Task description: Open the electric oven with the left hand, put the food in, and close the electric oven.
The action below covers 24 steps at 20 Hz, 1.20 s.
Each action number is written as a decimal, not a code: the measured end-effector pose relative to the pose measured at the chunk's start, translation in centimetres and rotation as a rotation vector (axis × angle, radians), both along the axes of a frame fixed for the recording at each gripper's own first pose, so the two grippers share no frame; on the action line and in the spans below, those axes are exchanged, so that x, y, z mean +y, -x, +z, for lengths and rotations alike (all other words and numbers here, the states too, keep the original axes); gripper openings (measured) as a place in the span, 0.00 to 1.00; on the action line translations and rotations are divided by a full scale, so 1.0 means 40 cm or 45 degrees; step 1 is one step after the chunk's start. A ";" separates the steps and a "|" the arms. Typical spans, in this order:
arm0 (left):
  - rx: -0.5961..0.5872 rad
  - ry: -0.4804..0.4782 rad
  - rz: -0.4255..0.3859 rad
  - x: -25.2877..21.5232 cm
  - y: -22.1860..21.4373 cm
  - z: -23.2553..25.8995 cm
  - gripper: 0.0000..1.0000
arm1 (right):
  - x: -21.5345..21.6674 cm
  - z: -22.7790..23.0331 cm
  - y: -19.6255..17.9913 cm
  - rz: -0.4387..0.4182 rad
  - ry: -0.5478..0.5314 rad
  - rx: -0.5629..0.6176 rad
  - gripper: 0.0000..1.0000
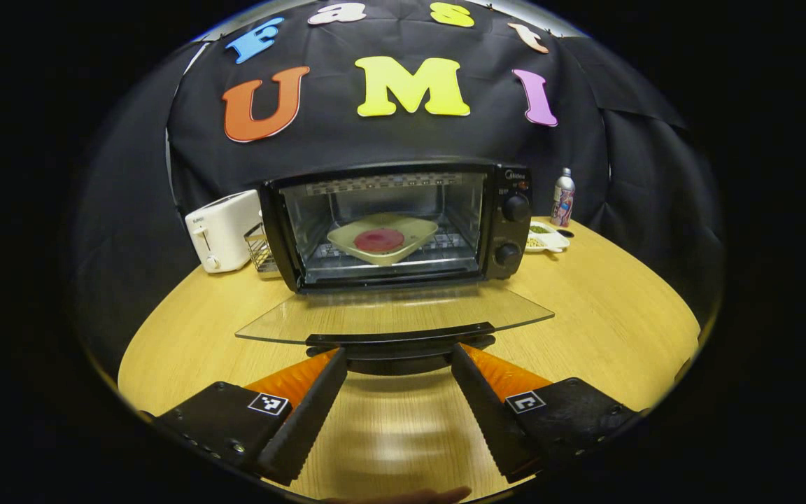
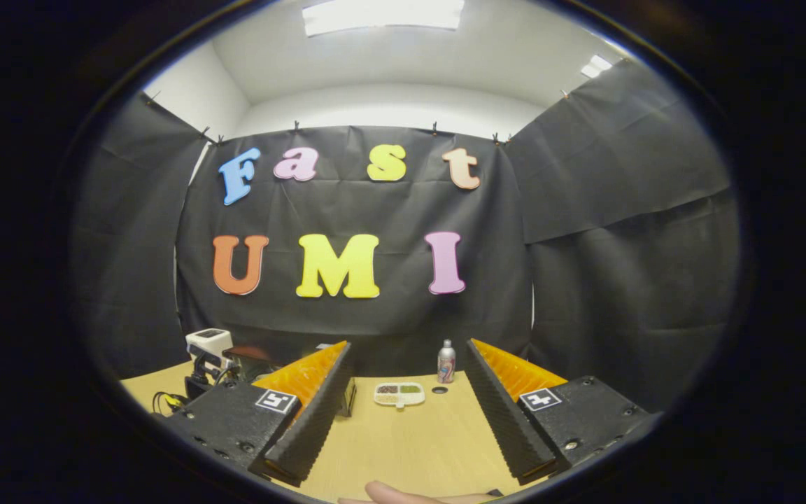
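While the electric oven (image 1: 396, 224) stands open on the surface (image 1: 585, 315), its food (image 1: 379, 240) is seen on a dish (image 1: 383, 239) inside; the left gripper (image 1: 397, 353) jaws are spread just before the lowered door's handle (image 1: 400, 339), and the right gripper (image 2: 408, 353) jaws are spread on nothing.

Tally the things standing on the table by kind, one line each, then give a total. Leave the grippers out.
Electric oven, door down, dish inside: 1
Toaster: 1
Wire rack: 1
Divided snack tray: 1
Bottle: 1
Total: 5
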<state>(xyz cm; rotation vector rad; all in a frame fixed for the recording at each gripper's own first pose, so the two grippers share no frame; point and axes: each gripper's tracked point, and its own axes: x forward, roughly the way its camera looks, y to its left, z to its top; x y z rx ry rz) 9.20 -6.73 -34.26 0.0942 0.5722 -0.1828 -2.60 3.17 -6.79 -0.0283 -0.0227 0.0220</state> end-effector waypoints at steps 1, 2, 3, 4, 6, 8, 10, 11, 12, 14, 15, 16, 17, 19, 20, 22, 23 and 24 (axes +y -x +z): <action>-0.028 -0.001 -0.005 -0.003 -0.015 0.022 0.96 | 0.002 0.001 0.002 0.003 0.000 -0.002 0.96; -0.047 -0.007 -0.018 -0.005 -0.030 0.044 0.96 | 0.004 0.003 0.006 0.006 0.001 -0.004 0.96; -0.071 -0.007 -0.021 -0.006 -0.044 0.064 0.98 | 0.005 0.003 0.006 0.006 0.003 -0.005 0.96; -0.103 0.000 -0.021 -0.007 -0.064 0.090 0.98 | 0.001 -0.001 0.004 0.002 0.003 -0.002 0.96; -0.152 0.043 -0.007 -0.006 -0.116 0.127 0.98 | -0.002 -0.001 0.007 -0.007 0.006 0.002 0.96; -0.158 0.096 0.028 -0.001 -0.164 0.137 0.98 | -0.006 0.002 0.006 -0.015 0.012 0.000 1.00; -0.206 0.090 0.081 0.030 -0.220 0.156 0.98 | -0.004 0.001 0.004 -0.018 0.015 0.002 0.96; -0.221 0.074 0.096 0.045 -0.236 0.161 0.98 | -0.004 -0.003 0.005 -0.019 0.019 0.008 0.96; -0.219 0.065 0.104 0.053 -0.242 0.158 0.98 | -0.005 -0.003 0.003 -0.019 0.021 0.011 0.96; -0.211 0.076 0.104 0.063 -0.235 0.162 0.98 | -0.008 -0.004 0.003 -0.021 0.021 0.013 0.96; -0.212 0.087 0.101 0.064 -0.228 0.169 0.98 | -0.008 -0.005 -0.001 -0.022 0.017 0.012 0.96; -0.217 0.096 0.097 0.068 -0.216 0.176 0.98 | -0.010 -0.008 -0.001 -0.024 0.013 0.015 0.96; -0.223 0.100 0.095 0.069 -0.205 0.185 0.98 | -0.007 -0.010 -0.003 -0.020 0.010 0.018 0.96; -0.238 0.084 0.095 0.079 -0.180 0.208 0.98 | -0.001 -0.015 0.001 -0.013 0.004 0.027 1.00; -0.248 0.073 0.095 0.082 -0.163 0.225 0.98 | 0.000 -0.014 0.003 -0.011 0.002 0.028 0.96; -0.281 0.067 0.097 0.082 -0.132 0.264 0.98 | -0.002 -0.008 0.012 -0.015 -0.001 0.025 1.00; -0.296 0.069 0.094 0.078 -0.113 0.286 0.97 | -0.005 -0.005 0.017 -0.017 -0.004 0.024 1.00; -0.308 0.070 0.088 0.074 -0.088 0.309 0.98 | -0.005 -0.002 0.025 -0.016 -0.006 0.022 1.00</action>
